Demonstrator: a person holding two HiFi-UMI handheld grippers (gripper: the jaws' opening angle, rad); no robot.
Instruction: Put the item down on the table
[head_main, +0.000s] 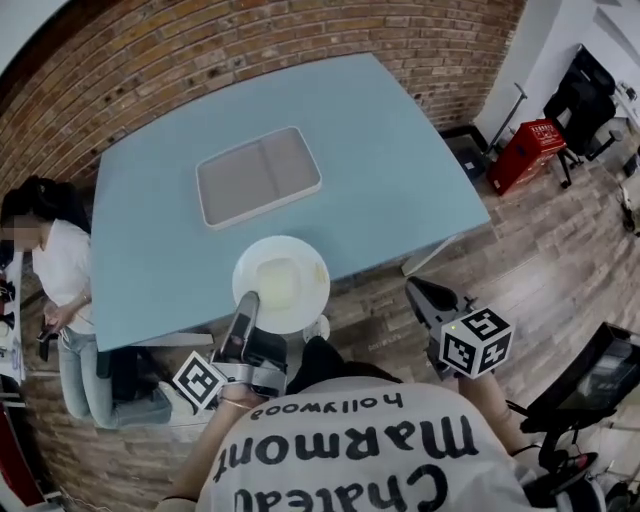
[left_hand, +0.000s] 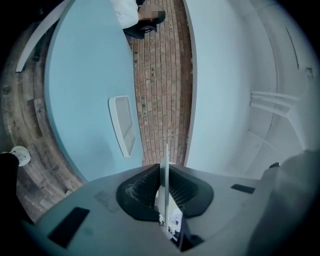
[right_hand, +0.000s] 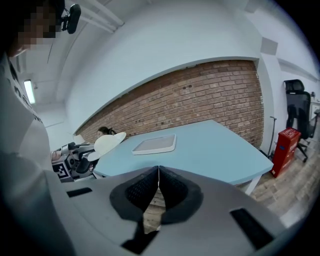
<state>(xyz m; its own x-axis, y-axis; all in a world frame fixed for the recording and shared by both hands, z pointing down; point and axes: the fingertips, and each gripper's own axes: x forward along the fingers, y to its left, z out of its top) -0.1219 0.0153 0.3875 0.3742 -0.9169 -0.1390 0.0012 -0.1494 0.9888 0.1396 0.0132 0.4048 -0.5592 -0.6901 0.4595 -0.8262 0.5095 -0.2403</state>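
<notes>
A round white plate (head_main: 281, 283) hangs over the near edge of the light blue table (head_main: 400, 160). My left gripper (head_main: 247, 300) is shut on the plate's near rim. In the left gripper view the plate (left_hand: 166, 170) shows edge-on as a thin white line pinched between the dark pads, with the left gripper (left_hand: 165, 185) closed around it. My right gripper (head_main: 415, 290) is off the table's right side, over the wooden floor. Its jaws are shut with nothing between them (right_hand: 158, 172). The right gripper view also shows the plate (right_hand: 109, 143) at far left.
A grey rectangular tray (head_main: 258, 177) lies in the middle of the table. A person (head_main: 60, 270) in a white top stands at the table's left edge. A red box (head_main: 527, 150) and a black chair (head_main: 585, 95) stand on the floor at right. A brick wall runs behind the table.
</notes>
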